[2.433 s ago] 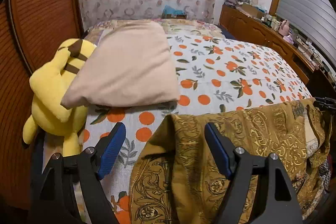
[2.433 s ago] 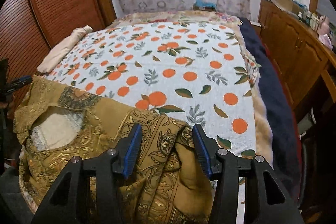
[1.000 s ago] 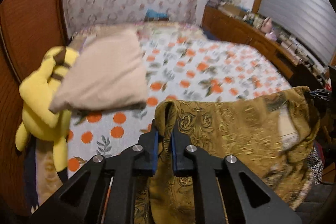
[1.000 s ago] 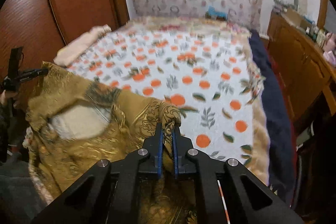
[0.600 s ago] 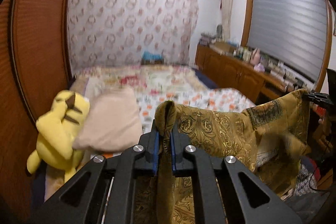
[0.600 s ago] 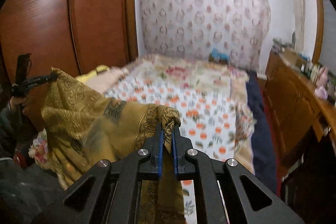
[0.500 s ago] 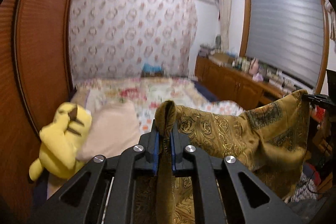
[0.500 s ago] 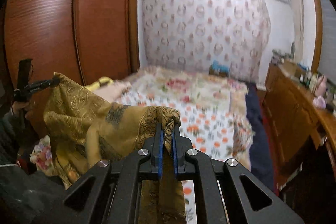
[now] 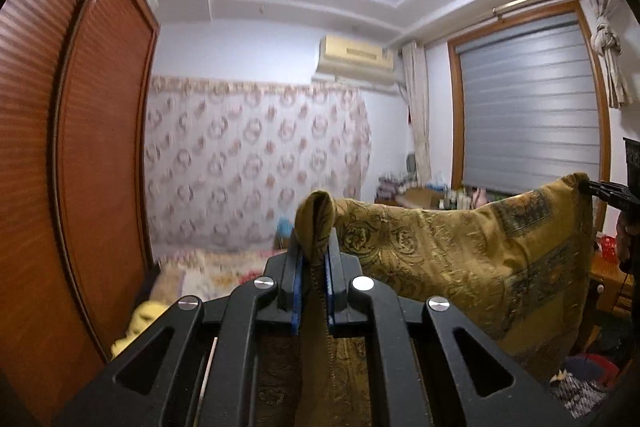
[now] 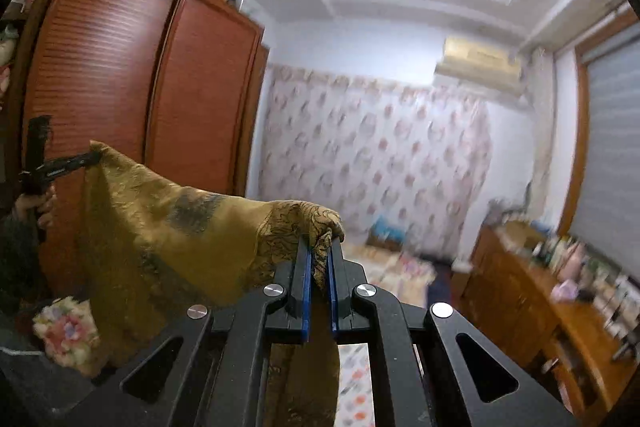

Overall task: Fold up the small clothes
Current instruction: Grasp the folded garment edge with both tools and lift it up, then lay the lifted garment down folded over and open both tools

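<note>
My left tool [image 9: 313,259] and right tool [image 10: 318,269] each pinch a top corner of the mustard-gold patterned garment [image 9: 448,259], hanging soft, light and limp between them above the bed [image 9: 216,267].

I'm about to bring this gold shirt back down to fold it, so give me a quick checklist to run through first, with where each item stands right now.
1. Left gripper shut on the gold garment: ok.
2. Right gripper shut on the gold garment: ok.
3. Top edge spread between the two grippers: ok, with a slight sag.
4. Garment lifted off the bed: cannot tell, its lower edge is hidden.
5. Garment hanging flat, without twists: cannot tell, only the upper part shows.
6. Landing spot on the bed: cannot tell, both cameras point upward.
</note>
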Motion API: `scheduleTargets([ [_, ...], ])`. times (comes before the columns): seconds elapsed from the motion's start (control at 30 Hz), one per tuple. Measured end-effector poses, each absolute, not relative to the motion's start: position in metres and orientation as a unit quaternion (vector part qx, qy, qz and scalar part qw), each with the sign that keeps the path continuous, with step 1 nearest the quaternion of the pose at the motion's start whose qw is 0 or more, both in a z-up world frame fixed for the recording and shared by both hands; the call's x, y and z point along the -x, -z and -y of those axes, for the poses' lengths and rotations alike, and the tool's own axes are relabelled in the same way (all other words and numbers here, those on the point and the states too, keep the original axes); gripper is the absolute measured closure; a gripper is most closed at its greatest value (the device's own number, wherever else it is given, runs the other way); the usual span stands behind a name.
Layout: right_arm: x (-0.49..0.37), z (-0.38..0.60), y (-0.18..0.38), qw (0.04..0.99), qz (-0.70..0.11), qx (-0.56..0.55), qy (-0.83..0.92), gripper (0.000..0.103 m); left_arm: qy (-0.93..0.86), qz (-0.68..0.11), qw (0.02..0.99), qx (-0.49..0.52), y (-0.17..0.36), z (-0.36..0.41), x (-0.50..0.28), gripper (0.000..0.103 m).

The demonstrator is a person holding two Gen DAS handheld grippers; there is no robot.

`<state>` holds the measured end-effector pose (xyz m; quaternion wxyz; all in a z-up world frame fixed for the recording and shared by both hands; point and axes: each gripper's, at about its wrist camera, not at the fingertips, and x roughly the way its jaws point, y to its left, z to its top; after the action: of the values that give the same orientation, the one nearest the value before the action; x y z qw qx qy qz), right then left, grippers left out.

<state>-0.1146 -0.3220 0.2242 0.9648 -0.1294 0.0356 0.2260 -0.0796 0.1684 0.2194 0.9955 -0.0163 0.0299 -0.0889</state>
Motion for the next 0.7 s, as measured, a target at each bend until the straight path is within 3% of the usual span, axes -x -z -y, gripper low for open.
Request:
scheduleTargets([
  [0.17, 0.132, 0.327, -0.253, 0.967, 0.005, 0.129, -0.221, 0.097, 0.074, -0.003, 0.997, 0.006, -0.243, -0.171, 0.075, 0.094],
  [0.37, 0.092, 0.315, -0.241, 0.968, -0.018, 0.149, -0.202, 0.097, 0.061, -0.032, 0.998, 0.003, -0.239, -0.171, 0.022, 0.094],
  [0.6, -0.029, 0.273, -0.200, 0.966, -0.116, 0.157, -0.172, 0.097, 0.036, -0.114, 0.993, -0.012, -0.166, -0.172, -0.107, 0.093],
  [0.7, -0.097, 0.260, -0.159, 0.962, -0.166, 0.148, -0.157, 0.097, 0.028, -0.132, 0.989, -0.064, -0.124, -0.168, -0.166, 0.083],
])
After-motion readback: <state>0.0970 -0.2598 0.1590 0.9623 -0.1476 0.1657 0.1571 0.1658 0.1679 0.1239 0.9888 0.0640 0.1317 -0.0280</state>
